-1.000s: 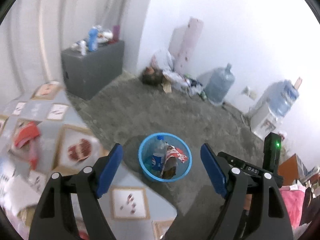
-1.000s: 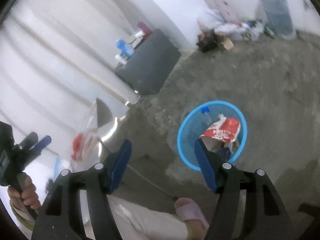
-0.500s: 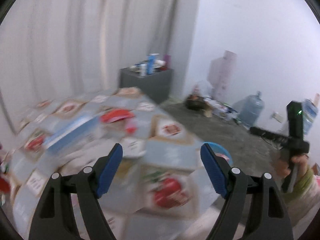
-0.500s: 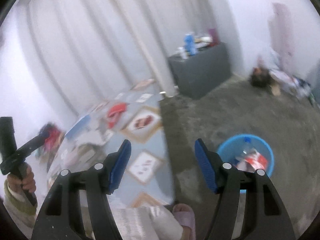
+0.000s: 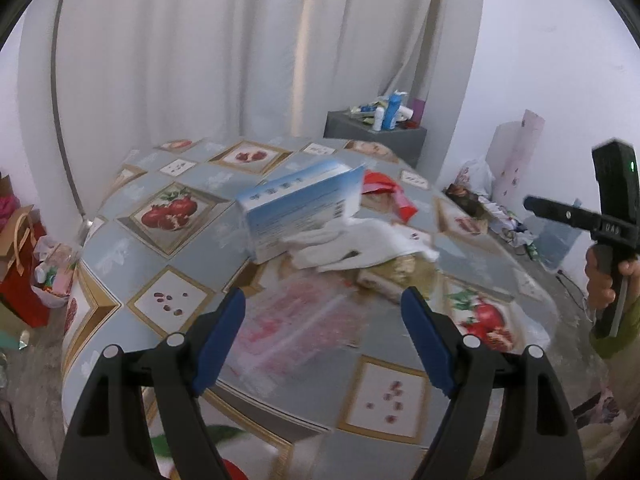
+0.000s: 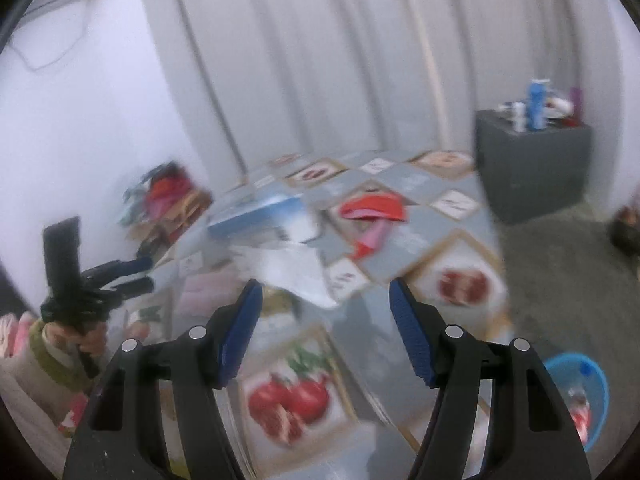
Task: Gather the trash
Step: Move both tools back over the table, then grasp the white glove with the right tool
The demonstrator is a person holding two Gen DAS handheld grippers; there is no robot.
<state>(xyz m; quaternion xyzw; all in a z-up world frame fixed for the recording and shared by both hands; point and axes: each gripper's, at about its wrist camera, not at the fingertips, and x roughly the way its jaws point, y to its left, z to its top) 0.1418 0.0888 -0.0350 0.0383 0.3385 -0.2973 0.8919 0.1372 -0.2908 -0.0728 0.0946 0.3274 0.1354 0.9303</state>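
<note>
White curtains back a pomegranate-print bench strewn with trash: a blue-white box, white crumpled paper, a red wrapper. Left gripper and right gripper hover above, fingers wide, empty; the blue bin sits on the floor

Table carries box, tissue, wrapper.

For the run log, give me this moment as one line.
left gripper: open, empty | right gripper: open, empty | white tissue, blue box: on table
</note>
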